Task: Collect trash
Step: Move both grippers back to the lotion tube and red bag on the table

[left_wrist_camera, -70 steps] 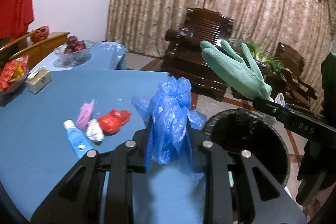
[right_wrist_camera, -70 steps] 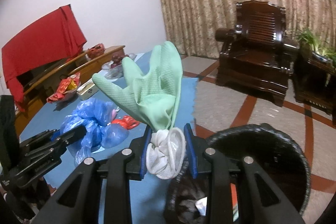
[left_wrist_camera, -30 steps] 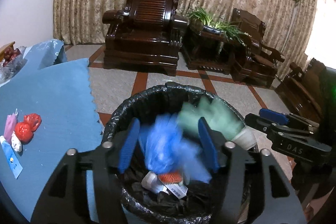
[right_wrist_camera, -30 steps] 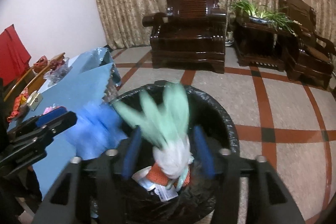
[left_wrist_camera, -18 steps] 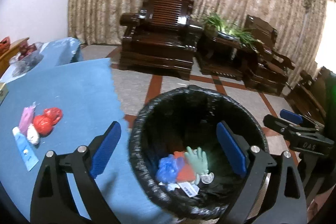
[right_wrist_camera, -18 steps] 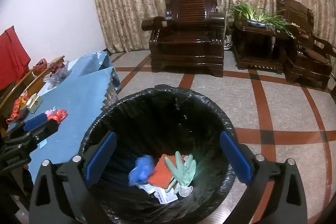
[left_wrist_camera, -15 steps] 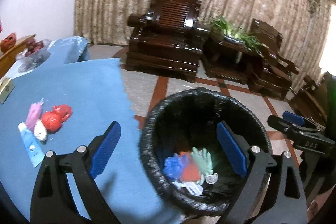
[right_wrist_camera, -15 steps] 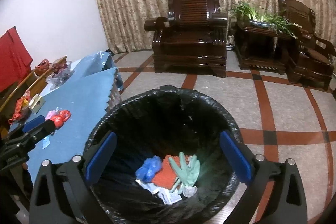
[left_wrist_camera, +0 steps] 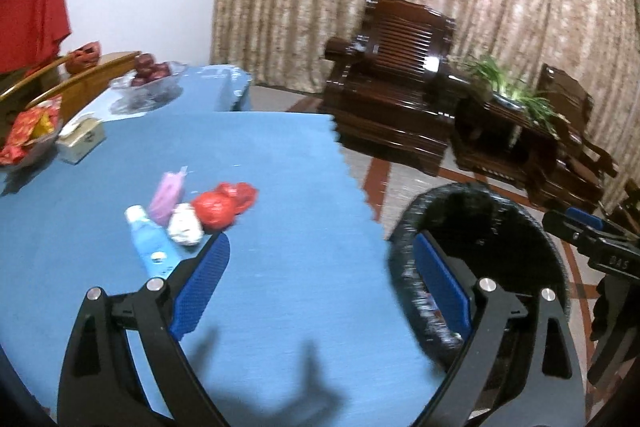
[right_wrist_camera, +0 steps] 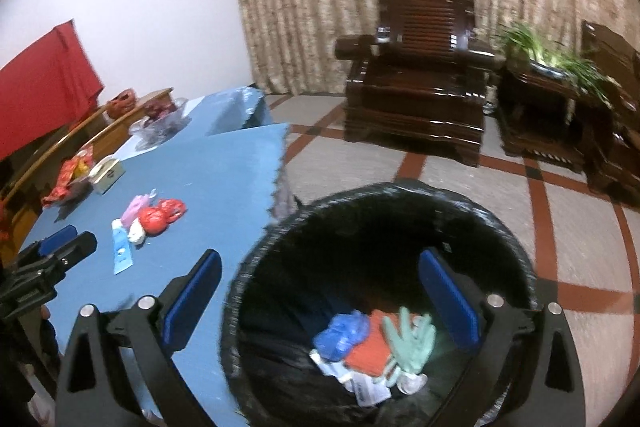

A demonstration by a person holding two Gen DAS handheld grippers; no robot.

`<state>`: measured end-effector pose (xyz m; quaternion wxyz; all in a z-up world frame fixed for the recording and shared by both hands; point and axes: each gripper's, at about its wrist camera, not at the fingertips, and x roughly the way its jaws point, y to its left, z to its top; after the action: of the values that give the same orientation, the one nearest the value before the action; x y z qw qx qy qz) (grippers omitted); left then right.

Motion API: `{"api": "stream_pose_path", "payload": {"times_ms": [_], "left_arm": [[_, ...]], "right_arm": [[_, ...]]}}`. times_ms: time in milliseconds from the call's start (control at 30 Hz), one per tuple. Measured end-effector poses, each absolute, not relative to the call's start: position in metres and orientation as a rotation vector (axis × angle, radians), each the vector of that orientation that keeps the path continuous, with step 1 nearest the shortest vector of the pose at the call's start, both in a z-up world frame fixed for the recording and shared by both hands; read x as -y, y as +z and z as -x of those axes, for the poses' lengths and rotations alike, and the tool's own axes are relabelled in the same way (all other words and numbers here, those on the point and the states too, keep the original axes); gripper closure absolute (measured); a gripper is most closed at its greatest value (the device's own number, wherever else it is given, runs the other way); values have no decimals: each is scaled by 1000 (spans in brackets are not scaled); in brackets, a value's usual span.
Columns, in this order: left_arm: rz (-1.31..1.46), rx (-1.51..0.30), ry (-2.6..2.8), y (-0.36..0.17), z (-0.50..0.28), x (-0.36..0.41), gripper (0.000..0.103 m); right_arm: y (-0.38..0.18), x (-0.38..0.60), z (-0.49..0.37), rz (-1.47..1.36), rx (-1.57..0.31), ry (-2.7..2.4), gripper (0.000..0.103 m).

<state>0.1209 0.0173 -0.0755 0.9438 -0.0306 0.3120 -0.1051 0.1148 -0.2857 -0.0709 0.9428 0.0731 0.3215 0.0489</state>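
Observation:
A black-lined bin [right_wrist_camera: 384,199] stands beside the blue table [left_wrist_camera: 280,187]. Inside lie a blue plastic bag [right_wrist_camera: 342,331], a green glove [right_wrist_camera: 412,341] and an orange piece [right_wrist_camera: 370,351]. On the table lie a red bag [left_wrist_camera: 222,205], a white wad [left_wrist_camera: 185,226], a pink wrapper [left_wrist_camera: 168,197] and a blue tube [left_wrist_camera: 150,245]; the same cluster [right_wrist_camera: 154,215] shows in the right wrist view. My left gripper [left_wrist_camera: 320,279] is open and empty over the table's edge. My right gripper [right_wrist_camera: 320,297] is open and empty above the bin.
A tissue box [left_wrist_camera: 80,139], a snack dish [left_wrist_camera: 28,135] and a fruit bowl [left_wrist_camera: 148,77] stand at the table's far side. Dark wooden armchairs [right_wrist_camera: 420,87] and a plant stand [right_wrist_camera: 552,95] line the curtained wall. The tiled floor [right_wrist_camera: 440,171] lies between.
Both grippers opened and dropped the blue bag and the green glove into the bin. Since then the left gripper has swung left toward the table; the right has turned slightly left.

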Motion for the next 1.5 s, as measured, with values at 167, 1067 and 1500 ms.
{"api": "stream_pose_path", "payload": {"times_ms": [167,1067,1500], "left_arm": [[84,-636,-141,-78,-124,-50,13],[139,-768,108,-154,-202,-176,26],[158,-823,134,-179,-255,-188,26]], "right_arm": [[-69,251,-131,-119,-650,164,6],[-117,112,-240,-25,-711,347,7],[-139,88,-280,-11,-750,358,8]]}}
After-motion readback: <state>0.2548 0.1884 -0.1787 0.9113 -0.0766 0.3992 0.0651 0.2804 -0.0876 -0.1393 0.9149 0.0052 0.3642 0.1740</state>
